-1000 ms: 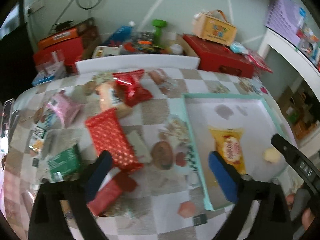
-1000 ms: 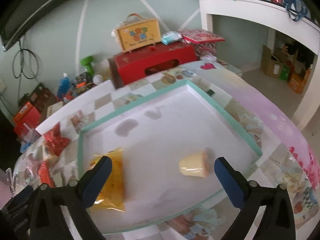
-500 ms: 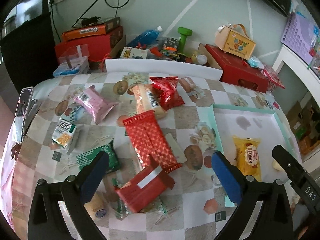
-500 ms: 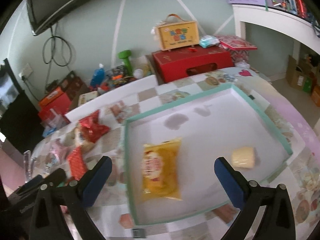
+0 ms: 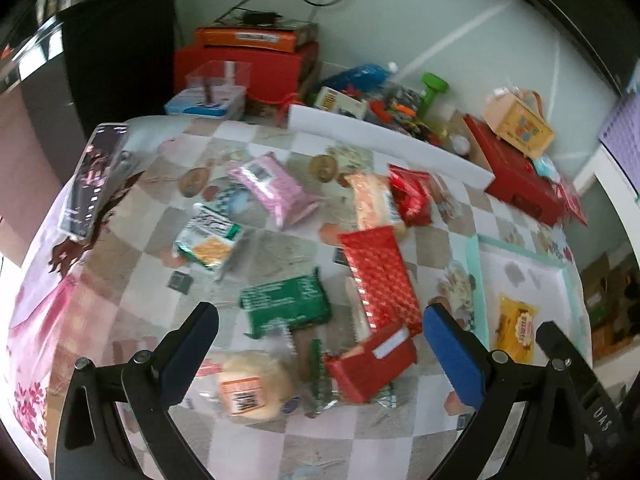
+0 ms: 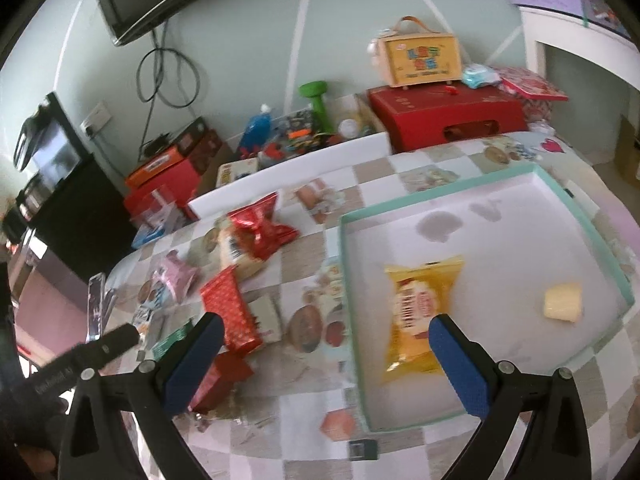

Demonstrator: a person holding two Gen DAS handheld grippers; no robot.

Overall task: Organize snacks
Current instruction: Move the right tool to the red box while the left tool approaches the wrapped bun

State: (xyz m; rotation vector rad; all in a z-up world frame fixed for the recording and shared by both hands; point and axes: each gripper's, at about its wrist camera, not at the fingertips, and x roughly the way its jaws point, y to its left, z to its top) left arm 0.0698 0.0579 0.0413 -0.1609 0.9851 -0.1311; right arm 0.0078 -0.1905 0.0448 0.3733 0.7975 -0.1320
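Both grippers are open and hold nothing. My left gripper hovers over loose snacks on the checked tablecloth: a green packet, a small red box, a long red patterned packet and a round bun in clear wrap. Farther back lie a pink packet and a red foil bag. My right gripper hangs over the left edge of the teal-rimmed white tray. A yellow packet and a pale yellow cup lie in the tray.
A phone lies at the table's far left edge. Red boxes, a yellow carry case, a green dumbbell and a white board crowd the back. A white shelf stands at the right.
Both grippers have swung left, away from the tray and toward the loose snacks. The left view now holds more of the table's left side. No snack has moved.
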